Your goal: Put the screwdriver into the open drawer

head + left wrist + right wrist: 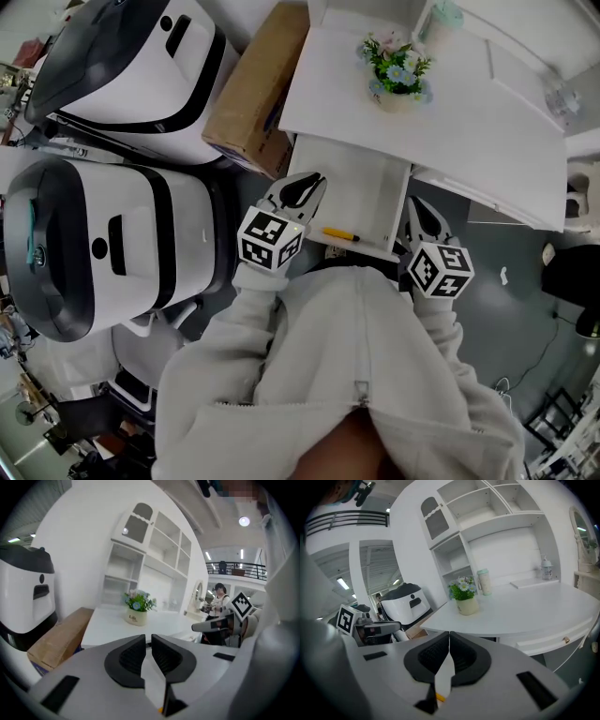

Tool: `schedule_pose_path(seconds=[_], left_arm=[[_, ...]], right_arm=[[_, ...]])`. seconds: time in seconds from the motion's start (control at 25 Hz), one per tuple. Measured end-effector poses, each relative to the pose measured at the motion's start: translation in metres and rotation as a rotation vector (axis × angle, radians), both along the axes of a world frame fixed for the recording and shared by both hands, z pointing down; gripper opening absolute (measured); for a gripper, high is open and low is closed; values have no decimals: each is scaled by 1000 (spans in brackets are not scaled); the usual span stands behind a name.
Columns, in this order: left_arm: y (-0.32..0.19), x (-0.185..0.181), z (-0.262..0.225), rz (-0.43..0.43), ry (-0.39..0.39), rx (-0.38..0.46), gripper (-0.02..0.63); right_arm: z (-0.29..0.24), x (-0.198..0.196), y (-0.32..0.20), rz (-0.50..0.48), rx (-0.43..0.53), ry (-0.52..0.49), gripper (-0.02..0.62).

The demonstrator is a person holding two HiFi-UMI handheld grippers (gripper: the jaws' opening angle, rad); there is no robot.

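The yellow-handled screwdriver (339, 234) lies in the open white drawer (370, 183), near its front edge. My left gripper (307, 185) hovers at the drawer's left front corner. In the left gripper view its jaws (148, 641) stand a narrow slit apart with nothing between them. My right gripper (419, 208) is held at the drawer's right front corner, and in its own view the pads (449, 637) meet at the tips, empty. Both grippers point towards the desk.
The drawer hangs under a white desk (469, 112) with a flower pot (397, 75) and shelves behind. A cardboard box (255, 89) leans left of the desk. Two large white-and-black machines (103, 244) (131, 66) stand at the left. The person's grey jacket fills the foreground.
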State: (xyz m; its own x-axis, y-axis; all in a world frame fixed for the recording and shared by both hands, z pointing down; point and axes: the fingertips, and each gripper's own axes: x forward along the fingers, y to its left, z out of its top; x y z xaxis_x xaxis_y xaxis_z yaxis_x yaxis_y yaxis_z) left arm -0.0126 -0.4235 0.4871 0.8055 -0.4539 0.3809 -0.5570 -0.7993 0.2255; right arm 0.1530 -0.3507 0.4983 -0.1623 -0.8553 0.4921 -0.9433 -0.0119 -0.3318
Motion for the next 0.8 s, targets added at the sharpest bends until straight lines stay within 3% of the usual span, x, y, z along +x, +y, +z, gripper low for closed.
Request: schedule_pose_path(seconds=[0.24, 0.56, 0.8], left_arm=[[-3, -10, -27, -83, 124, 68, 25], [-3, -16, -26, -105, 108, 87, 17], [-1, -16, -28, -103, 111, 98, 15]], right_arm=[[-25, -7, -17, -3, 137, 39, 32], [-40, -8, -24, -35, 214, 136, 32], [-41, -10, -22, -45, 225, 144, 32]])
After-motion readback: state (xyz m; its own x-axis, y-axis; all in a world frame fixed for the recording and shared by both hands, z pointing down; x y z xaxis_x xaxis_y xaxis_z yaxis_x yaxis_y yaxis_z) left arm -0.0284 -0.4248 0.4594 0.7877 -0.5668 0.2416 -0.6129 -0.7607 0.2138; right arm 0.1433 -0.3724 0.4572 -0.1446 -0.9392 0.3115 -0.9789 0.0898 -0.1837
